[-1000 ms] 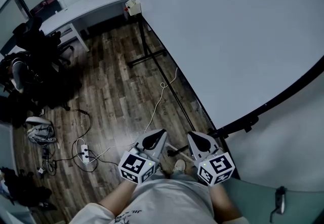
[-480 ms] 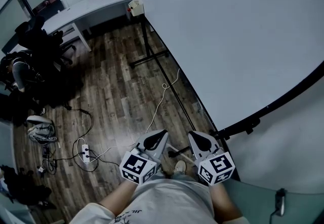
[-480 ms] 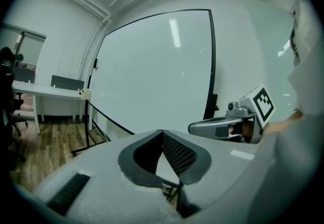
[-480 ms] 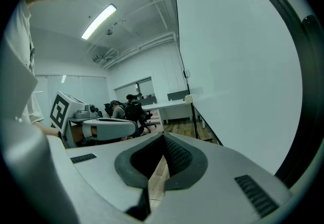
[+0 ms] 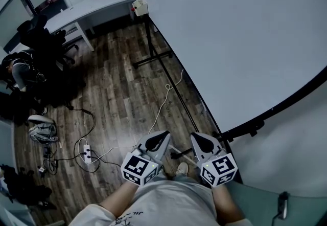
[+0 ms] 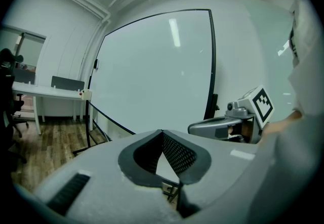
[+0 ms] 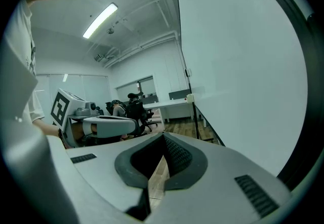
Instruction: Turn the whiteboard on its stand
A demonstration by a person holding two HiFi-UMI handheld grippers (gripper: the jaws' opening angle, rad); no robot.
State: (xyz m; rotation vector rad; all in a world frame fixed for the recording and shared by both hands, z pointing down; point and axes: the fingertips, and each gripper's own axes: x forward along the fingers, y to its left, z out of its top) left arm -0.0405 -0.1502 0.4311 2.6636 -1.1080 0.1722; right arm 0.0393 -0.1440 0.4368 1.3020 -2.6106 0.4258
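Listing left to right: left gripper [image 5: 161,136], held low at the person's waist, fingers clenched on nothing; right gripper [image 5: 198,138] just beside it, fingers likewise clenched and empty; whiteboard [image 5: 240,41], upright on its stand [image 5: 153,59], filling the right side, near both grippers but touched by neither. Progress undetermined: the scene fits a board awaiting its turn or one already turned.

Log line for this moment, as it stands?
phase: pre-contact | left hand-held gripper: shut, empty | right hand-held gripper: shut, empty | whiteboard: untouched
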